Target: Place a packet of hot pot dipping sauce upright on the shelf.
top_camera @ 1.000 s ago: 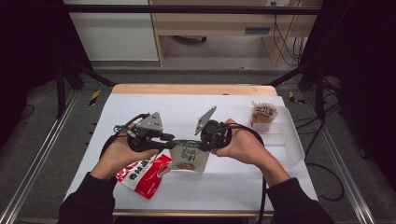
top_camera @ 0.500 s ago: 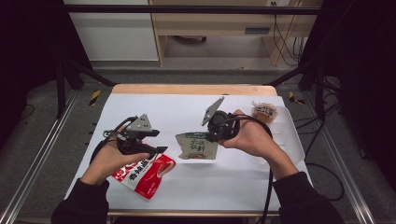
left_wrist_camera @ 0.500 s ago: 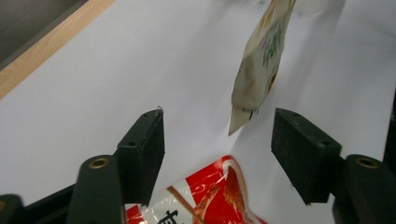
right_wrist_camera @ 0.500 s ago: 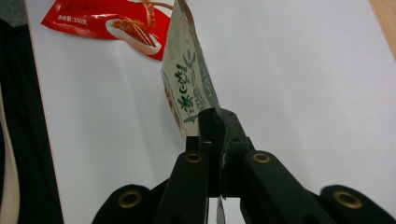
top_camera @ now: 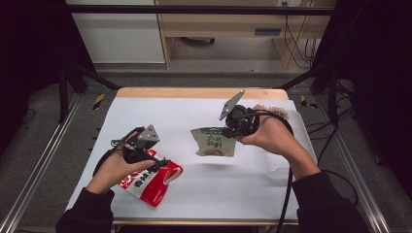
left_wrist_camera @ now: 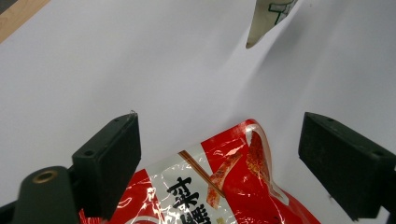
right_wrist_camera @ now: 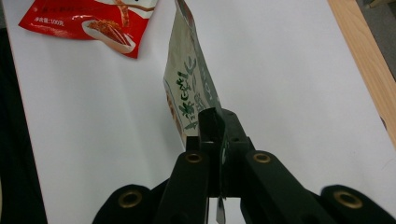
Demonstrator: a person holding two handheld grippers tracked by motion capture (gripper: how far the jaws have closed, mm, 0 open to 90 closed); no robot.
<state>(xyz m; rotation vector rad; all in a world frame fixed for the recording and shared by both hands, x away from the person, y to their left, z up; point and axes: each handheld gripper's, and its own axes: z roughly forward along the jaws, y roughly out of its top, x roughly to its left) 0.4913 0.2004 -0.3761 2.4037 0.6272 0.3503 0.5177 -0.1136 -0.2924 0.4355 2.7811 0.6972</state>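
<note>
Bright overhead light on the white table (top_camera: 204,111), dark surroundings, soft shadows, high view perhaps slightly blurred

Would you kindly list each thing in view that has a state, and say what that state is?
Green pouch: lifted off the table, hanging from the right gripper.
Red pouch: lying flat on the table, sealed, not gripped.
Left gripper: jaws just opened, standing wide over the red pouch's top edge, pads not pressing it.
Right gripper: shut on the green pouch's edge.

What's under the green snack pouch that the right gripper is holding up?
Bare white table with the green pouch hanging above its shadow. The right gripper's fingers cover part of the pouch's edge.
</note>
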